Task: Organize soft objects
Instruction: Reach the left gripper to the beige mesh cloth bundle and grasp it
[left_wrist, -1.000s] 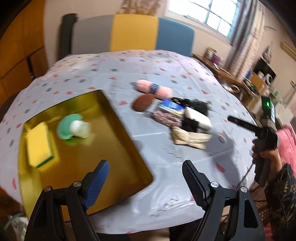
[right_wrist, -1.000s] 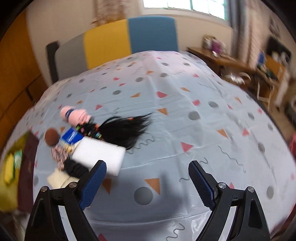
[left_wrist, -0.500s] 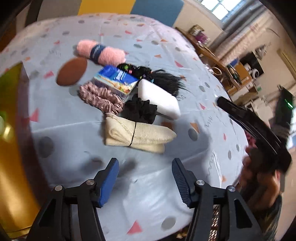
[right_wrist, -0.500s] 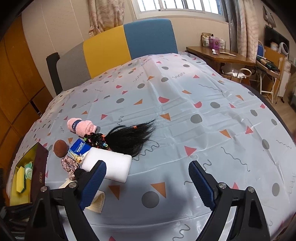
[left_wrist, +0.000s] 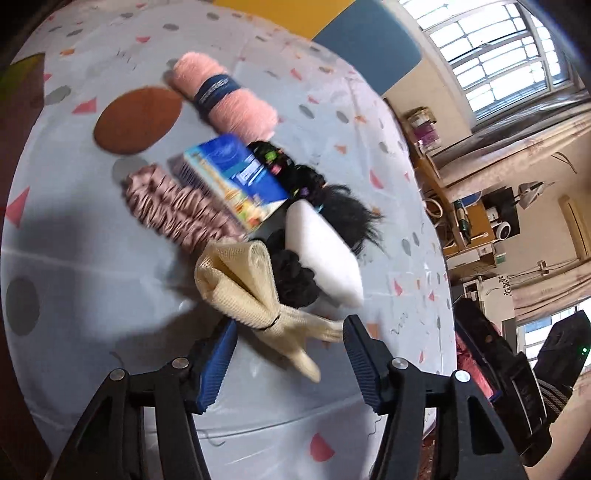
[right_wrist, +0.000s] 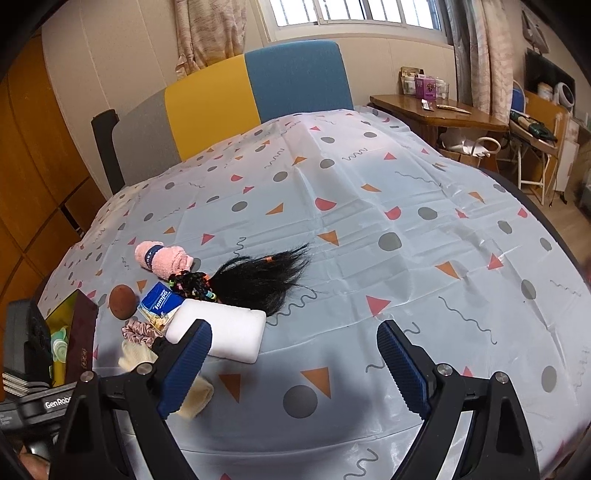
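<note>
Your left claw (left_wrist: 288, 345) straddles the cream waffle-knit cloth bundle (left_wrist: 251, 291), ribbed pads spread, not pinching. Your right claw (right_wrist: 293, 356) gapes wide over the glossy patterned tablecloth (right_wrist: 369, 221), the white foam block (right_wrist: 221, 332) beside its left pad.

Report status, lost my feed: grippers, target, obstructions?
Left gripper open, straddling cream cloth bundle, unpinched. Right gripper open, empty. Black scrunchie crowds the bundle.

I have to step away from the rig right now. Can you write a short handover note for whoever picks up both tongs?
Left tongs: open, astride the tied cream mesh cloth, not gripping.
Right tongs: open, empty, above the tablecloth.
Gold tray at the table's left edge holds a green item.
Still on the table in a heap: pink towel roll, brown puff, tissue pack, pink scrunchie, black scrunchie, white sponge, black hairpiece.
</note>
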